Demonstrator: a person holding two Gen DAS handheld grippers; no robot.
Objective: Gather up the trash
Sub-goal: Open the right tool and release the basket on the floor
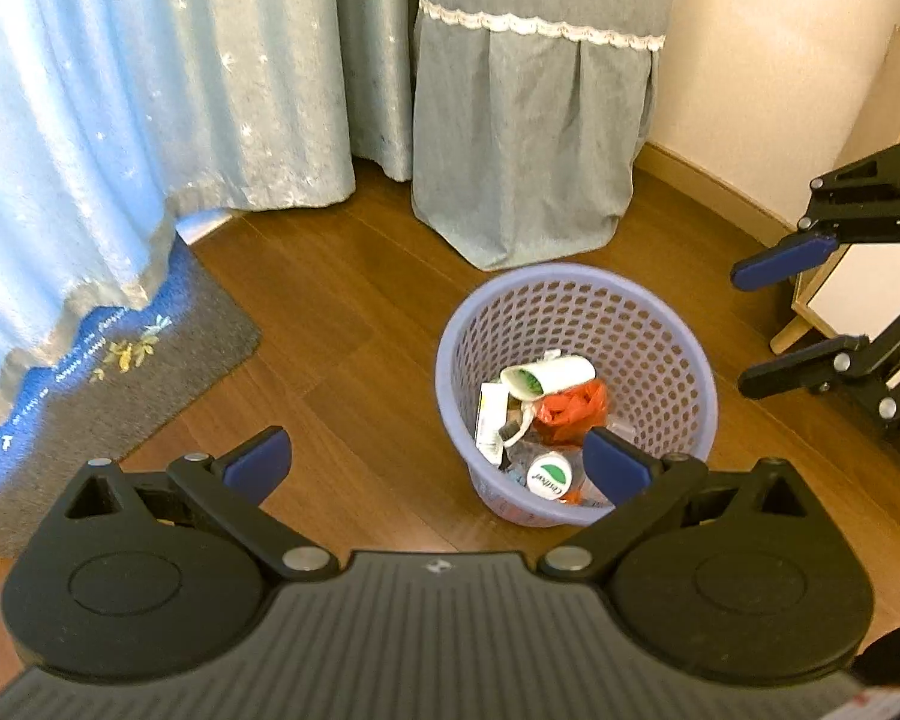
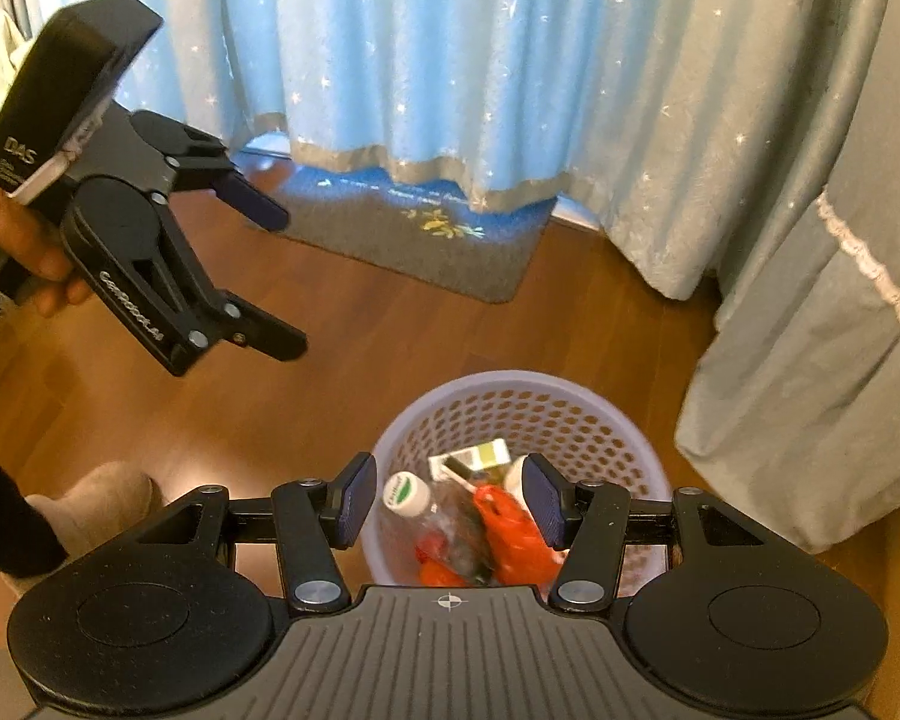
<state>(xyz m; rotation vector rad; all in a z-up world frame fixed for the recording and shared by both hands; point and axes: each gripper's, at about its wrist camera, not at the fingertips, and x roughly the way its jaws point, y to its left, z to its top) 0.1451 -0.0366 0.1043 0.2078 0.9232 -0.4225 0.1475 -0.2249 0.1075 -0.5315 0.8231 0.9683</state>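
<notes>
Both grippers hang empty above the lilac basket point(image 1: 576, 324): the left gripper point(image 1: 438, 462) spread wide, off to its left; the right gripper point(image 2: 447, 501) half open, nearer, almost directly over the trash, including a bottle point(image 2: 417, 501) lying inside.

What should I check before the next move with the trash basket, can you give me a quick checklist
1. Left tool empty, fingers wide apart: ok.
2. Right tool empty, nothing between its fingers: ok.
3. Basket upright on the wood floor: ok.
4. Trash inside the basket, including the red bag, white cup and bottle: ok.
5. Loose trash left on the visible floor or mat: none seen, ok.
6. Trash beyond these views: cannot tell.
</notes>
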